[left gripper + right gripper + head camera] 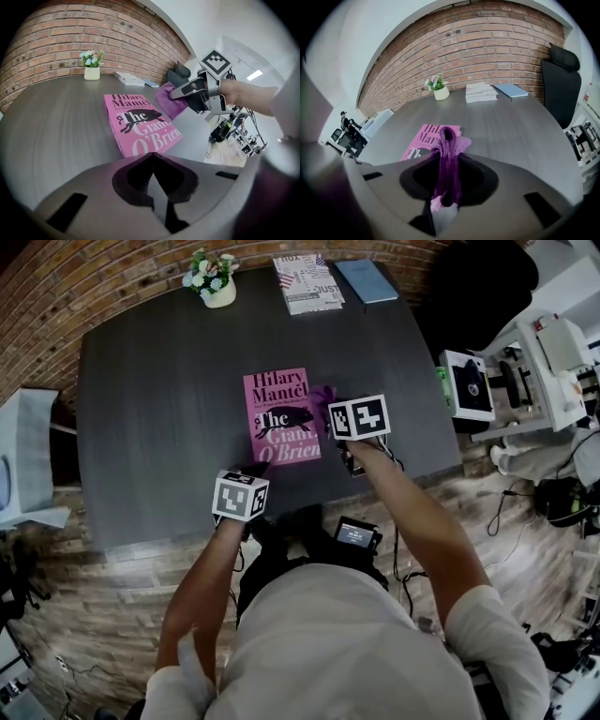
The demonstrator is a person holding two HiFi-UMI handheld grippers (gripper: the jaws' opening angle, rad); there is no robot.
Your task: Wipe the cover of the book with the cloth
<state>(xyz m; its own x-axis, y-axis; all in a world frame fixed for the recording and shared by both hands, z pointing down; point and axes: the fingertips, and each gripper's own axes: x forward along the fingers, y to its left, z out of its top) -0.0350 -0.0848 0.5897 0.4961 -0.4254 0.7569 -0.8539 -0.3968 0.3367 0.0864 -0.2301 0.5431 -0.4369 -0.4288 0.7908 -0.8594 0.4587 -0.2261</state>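
A pink book [280, 416] lies flat on the dark table [159, 409], cover up; it also shows in the left gripper view [140, 124] and partly in the right gripper view [421, 139]. My right gripper [336, 432] hangs at the book's right edge, shut on a purple cloth [447, 161] that is bunched between its jaws; the cloth [169, 100] droops over the book's right side. My left gripper [251, 471] sits just short of the book's near edge, shut with nothing in it [151, 157].
A small white pot of flowers [212, 279] stands at the table's far edge. Beside it lie a stack of printed books [307, 282] and a blue one [367, 280]. A black office chair [560, 82] stands right of the table, with equipment on a bench [525, 381].
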